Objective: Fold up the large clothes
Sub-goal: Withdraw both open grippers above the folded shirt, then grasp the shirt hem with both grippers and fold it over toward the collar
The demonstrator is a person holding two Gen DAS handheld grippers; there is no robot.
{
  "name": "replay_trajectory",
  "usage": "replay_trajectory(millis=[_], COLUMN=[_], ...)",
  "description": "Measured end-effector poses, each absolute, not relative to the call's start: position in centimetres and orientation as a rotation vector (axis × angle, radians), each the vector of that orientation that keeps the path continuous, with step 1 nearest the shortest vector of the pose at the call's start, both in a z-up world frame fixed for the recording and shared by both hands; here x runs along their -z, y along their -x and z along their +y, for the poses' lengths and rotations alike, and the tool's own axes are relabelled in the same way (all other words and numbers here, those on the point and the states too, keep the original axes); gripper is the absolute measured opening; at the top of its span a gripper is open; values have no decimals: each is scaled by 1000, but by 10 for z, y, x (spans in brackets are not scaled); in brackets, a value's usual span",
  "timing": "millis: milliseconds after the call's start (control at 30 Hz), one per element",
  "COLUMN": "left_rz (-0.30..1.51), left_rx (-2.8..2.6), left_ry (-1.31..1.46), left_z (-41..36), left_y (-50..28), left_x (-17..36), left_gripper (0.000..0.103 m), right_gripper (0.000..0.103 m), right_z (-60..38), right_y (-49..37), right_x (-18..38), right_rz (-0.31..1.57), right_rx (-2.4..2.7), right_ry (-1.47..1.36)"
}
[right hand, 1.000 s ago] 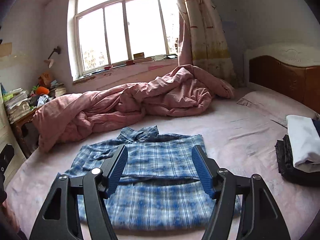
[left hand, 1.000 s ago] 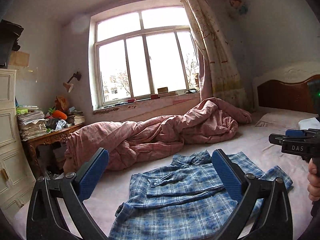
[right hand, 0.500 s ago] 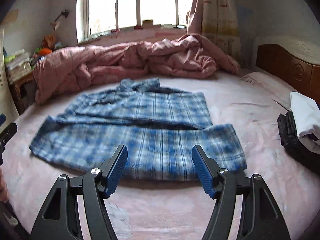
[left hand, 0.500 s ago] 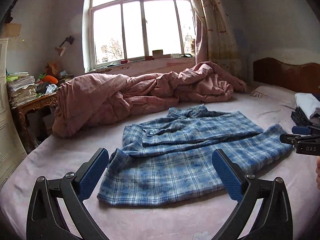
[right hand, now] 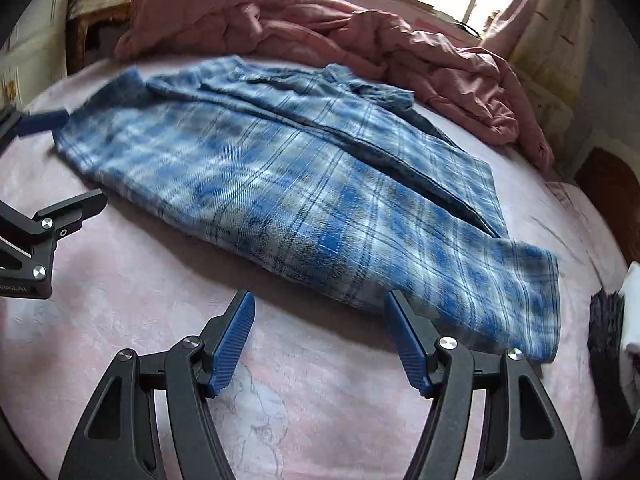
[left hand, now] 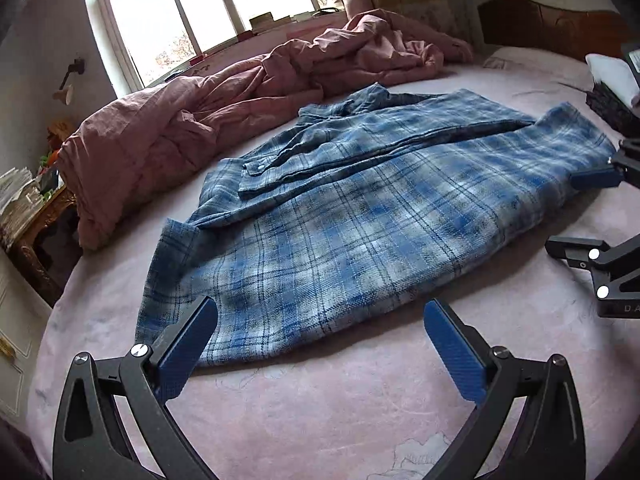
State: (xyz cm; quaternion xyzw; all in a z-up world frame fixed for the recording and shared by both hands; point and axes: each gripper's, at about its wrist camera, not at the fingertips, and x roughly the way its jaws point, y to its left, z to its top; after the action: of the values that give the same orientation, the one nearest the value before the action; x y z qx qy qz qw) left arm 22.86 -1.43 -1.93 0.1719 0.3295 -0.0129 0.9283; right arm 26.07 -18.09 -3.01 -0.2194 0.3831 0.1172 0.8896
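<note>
A blue plaid shirt [left hand: 360,216] lies partly folded on the pink bed sheet [left hand: 320,412], sleeves folded in, collar toward the window. It also shows in the right wrist view [right hand: 304,184]. My left gripper [left hand: 320,320] is open and empty, just above the shirt's near left hem corner. My right gripper [right hand: 320,312] is open and empty, at the shirt's near right hem. Each gripper shows at the edge of the other's view: the right one [left hand: 592,216] and the left one [right hand: 52,160].
A crumpled pink quilt [left hand: 240,96] lies along the far side of the bed under the window. A stack of folded dark and white clothes [right hand: 612,328] sits at the right. A wooden headboard [left hand: 540,20] stands at the far right. A cluttered side table [left hand: 32,216] stands left.
Both grippers have tilted down and moved lower toward the shirt's near hem, spreading to its left and right ends. Both stayed open. The shirt has not moved.
</note>
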Motion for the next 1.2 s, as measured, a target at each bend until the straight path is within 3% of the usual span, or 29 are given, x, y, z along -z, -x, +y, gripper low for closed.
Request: replay_trajectory(millis=[100,433,500,600,633,700,767,933,1200], left_rz=[723,781,794,818,825,848,822,678,605], left_rx=[60,-92,-116,-154,-177,-188,-178,-168,-103], left_ry=[-405,-348,-275,-155,-127,-56,13,16,31], left_z=[-25,9,30,61,70,87,98,96,102], left_y=[-240,-274,-282,-291,-294,-297,-291,-261,-164], left_x=[28,36,35,33,33,35,32,5,-44], left_gripper=[102,102,94,66,53,37,7,3,3], right_gripper=[76,80,80,80,76,52,17,5,5], right_z=[-168,-198,-214,-240,-250,-266,-282,-298,-298], right_y=[-267,-297,-307,-321,-325,-330,-333,-315,-220], right_x=[36,38,39,41,41,39,37,16,-23], right_rz=[755,778,808,819,818,824,835,749,666], right_rx=[-192,-33,-1,107,134,151,156,132,72], right_ry=[581,542,498,468,445,380,301,162,139])
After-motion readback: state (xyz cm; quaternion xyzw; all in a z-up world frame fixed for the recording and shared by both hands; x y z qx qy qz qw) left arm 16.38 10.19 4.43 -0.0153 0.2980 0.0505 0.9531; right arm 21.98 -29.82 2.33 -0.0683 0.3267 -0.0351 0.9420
